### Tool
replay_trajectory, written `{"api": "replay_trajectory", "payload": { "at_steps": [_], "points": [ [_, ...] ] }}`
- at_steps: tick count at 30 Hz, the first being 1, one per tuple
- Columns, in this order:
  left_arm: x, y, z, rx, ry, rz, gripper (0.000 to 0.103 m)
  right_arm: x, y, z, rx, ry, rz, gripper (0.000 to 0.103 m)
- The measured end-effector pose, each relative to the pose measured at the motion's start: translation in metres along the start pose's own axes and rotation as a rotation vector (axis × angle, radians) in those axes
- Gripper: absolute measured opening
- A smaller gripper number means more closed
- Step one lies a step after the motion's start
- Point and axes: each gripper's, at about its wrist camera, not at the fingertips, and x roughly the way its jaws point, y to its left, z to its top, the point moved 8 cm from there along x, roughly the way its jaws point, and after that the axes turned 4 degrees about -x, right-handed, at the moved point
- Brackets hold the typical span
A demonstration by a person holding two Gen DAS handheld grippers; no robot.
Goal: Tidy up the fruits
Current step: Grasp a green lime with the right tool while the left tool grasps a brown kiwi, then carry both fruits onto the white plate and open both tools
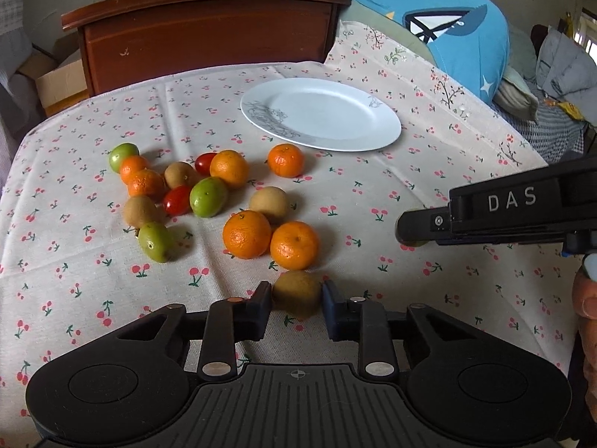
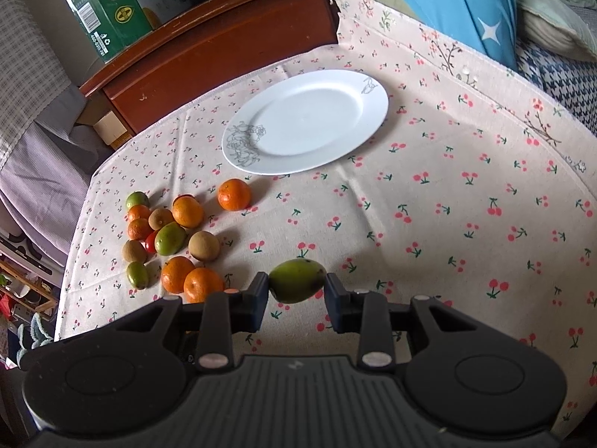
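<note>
Your left gripper (image 1: 297,298) is clamped on a brown fruit (image 1: 297,296) at the tablecloth's (image 1: 429,171) near edge. Your right gripper (image 2: 296,291) pinches a green fruit (image 2: 296,280). The plate (image 2: 309,119) sits toward the far edge.

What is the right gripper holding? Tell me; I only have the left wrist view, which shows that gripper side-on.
Observer: The right gripper is shut on a green fruit, with one of the fingers at each end.
Operator: My left gripper has the brown fruit. Say where the green one sits relative to the plate.
Observer: Short of the plate, over the cherry-print cloth, to the right of the fruit pile.
Operator: Report its condition.
Observer: Its right end looks darker and browner than the rest.
</note>
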Motion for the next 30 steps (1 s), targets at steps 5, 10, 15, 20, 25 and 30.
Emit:
{"api": "replay_trajectory", "payload": {
  "at_steps": [5,10,15,20,25,30],
  "points": [
    [-0.003,0.005,0.004,-0.041,-0.009,0.003,0.025,0.002,0.001,-0.001,0.009,0.011,0.014,0.033],
    [-0.012,0.011,0.016,-0.064,-0.047,0.016,0.024,0.001,0.005,0.001,0.007,0.007,0.036,0.033],
    [-0.018,0.015,0.036,-0.096,-0.080,0.005,0.025,-0.001,0.008,0.012,0.006,-0.011,0.056,0.033],
    [-0.016,0.017,0.064,-0.129,-0.105,-0.038,0.025,0.000,0.014,0.034,-0.002,-0.042,0.098,0.033],
    [-0.004,0.017,0.087,-0.124,-0.106,-0.050,0.025,0.007,0.016,0.056,-0.009,-0.048,0.119,0.033],
    [0.013,0.011,0.105,-0.090,-0.091,-0.061,0.025,0.019,0.012,0.074,0.010,-0.031,0.124,0.033]
  ]
}}
